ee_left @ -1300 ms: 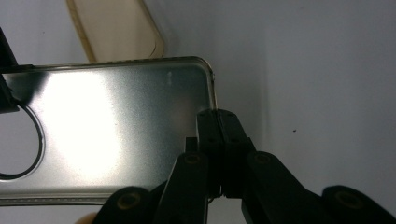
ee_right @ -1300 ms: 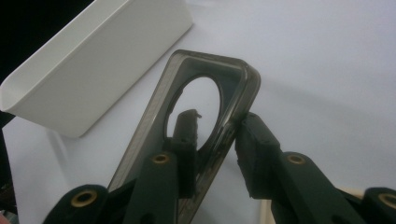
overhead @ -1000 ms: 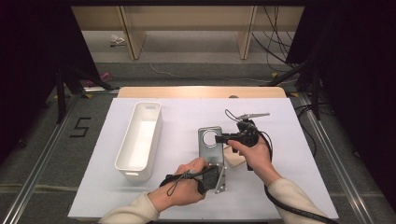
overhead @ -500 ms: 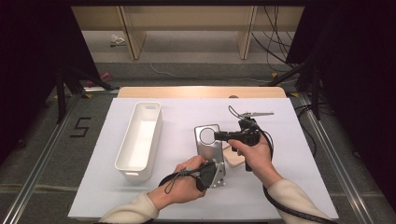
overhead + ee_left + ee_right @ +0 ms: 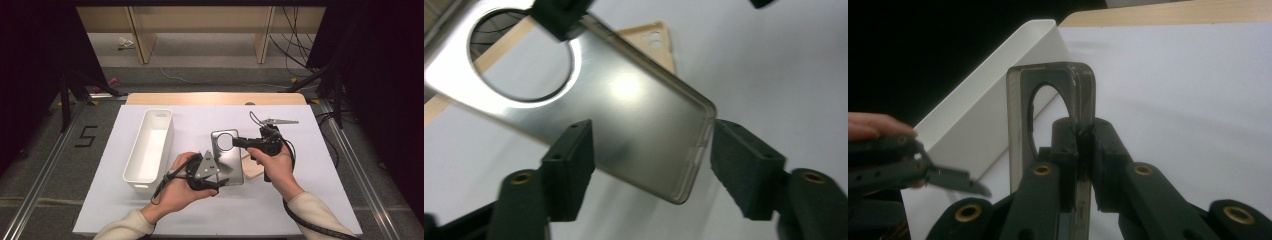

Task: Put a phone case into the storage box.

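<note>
At centre frame, the left gripper (image 5: 216, 181) has just spread its jaws off the silver phone case (image 5: 227, 157), now gripped only by the right gripper (image 5: 239, 142), clamped on its rim beside the white bin (image 5: 150, 145).

One fixed overhead camera and two gripper-mounted cameras cover a white-topped table (image 5: 320, 200).

The high view looks forward and down from the near side, taking in the whole table. The left gripper view sits close above a silver phone case (image 5: 624, 115), facing down onto it. The right gripper view looks level along its jaws toward the far-left white bin (image 5: 998, 100). All three share the case (image 5: 227, 157); the high view also shows the bin (image 5: 150, 150).
</note>
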`<state>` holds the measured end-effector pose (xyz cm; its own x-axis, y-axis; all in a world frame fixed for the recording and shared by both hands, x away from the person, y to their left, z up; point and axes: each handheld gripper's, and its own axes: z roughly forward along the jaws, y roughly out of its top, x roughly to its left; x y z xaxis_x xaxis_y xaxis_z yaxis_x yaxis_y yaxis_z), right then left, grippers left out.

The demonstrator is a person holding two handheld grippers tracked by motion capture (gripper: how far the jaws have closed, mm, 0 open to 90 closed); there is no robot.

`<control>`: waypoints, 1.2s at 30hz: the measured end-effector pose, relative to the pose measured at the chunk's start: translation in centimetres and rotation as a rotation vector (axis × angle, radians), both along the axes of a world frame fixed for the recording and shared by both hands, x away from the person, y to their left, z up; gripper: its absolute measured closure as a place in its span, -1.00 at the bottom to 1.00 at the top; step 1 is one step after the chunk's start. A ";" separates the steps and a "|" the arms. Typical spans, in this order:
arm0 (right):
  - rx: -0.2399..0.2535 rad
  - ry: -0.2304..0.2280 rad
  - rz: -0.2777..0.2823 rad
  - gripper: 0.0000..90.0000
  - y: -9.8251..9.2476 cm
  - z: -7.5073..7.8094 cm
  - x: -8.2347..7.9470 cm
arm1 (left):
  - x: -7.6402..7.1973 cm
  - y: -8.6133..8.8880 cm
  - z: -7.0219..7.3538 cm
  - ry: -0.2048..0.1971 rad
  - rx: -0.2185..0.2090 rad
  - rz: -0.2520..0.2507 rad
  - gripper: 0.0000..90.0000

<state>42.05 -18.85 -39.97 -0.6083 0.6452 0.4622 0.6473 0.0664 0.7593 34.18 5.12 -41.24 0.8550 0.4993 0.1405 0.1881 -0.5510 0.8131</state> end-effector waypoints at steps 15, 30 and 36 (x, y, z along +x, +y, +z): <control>-0.003 -0.040 -0.003 0.83 -0.3 0.3 -0.5 | 1.3 2.3 -0.2 0.056 -0.171 0.184 -0.37; -0.011 -0.060 -0.004 0.83 0.1 0.3 -0.8 | 2.0 3.2 -0.3 0.085 -0.246 0.253 -0.29; -0.017 -0.062 -0.004 0.83 0.3 0.2 -0.9 | 2.4 3.3 0.0 0.101 -0.286 0.272 -0.20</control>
<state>41.14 -18.56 -39.73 -0.6330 0.6547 0.4131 0.5996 0.0770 0.7966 36.53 8.39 -41.21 0.6889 0.7157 -0.1149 0.3825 -0.2243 0.8963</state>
